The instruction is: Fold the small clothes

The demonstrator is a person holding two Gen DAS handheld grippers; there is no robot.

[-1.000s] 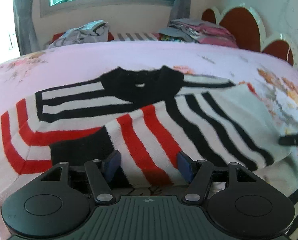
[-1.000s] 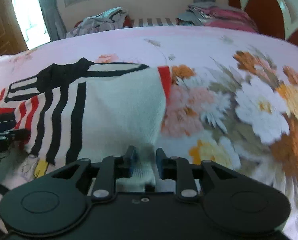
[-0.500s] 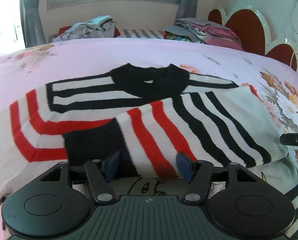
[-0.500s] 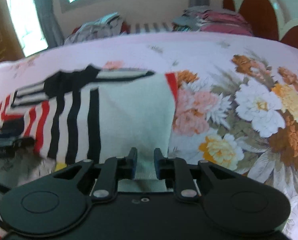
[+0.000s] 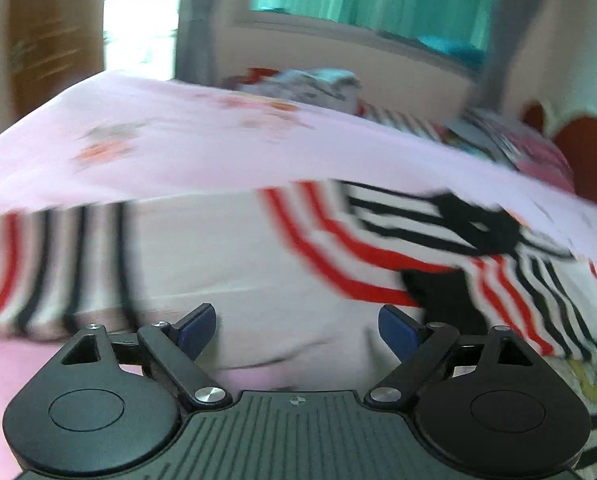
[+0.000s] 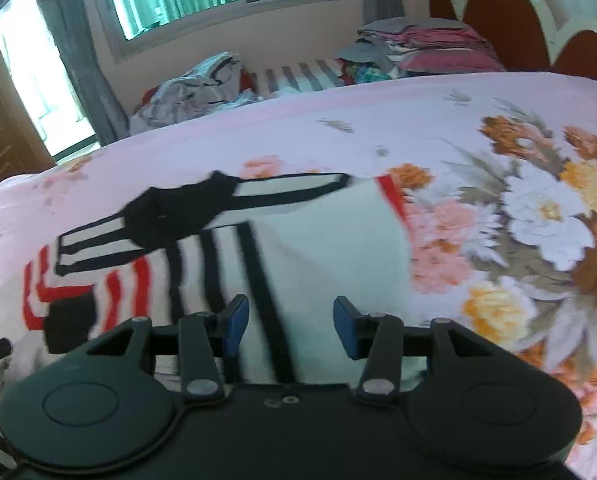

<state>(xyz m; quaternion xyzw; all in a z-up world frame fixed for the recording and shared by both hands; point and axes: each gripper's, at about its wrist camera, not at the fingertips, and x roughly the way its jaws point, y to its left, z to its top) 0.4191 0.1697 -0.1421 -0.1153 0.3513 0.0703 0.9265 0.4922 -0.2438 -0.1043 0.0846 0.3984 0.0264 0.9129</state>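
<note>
A small sweater with white, red and black stripes and a black collar lies flat on the pink floral bed sheet. Its right sleeve is folded across the body. My right gripper hovers over that folded sleeve with its jaws opening, and the blue pads stand apart from the cloth. In the blurred left wrist view the sweater stretches across, its other sleeve spread out to the left. My left gripper is over the white part near that sleeve, its jaws opening wide with nothing pinched.
A crumpled heap of clothes and a stack of folded clothes lie at the far side of the bed. A scalloped red headboard stands at the right. Behind the bed are a window and grey curtains.
My right gripper has let go of the folded sleeve and opened. My left gripper has swung left to the spread sleeve, rolled, and opened wider.
</note>
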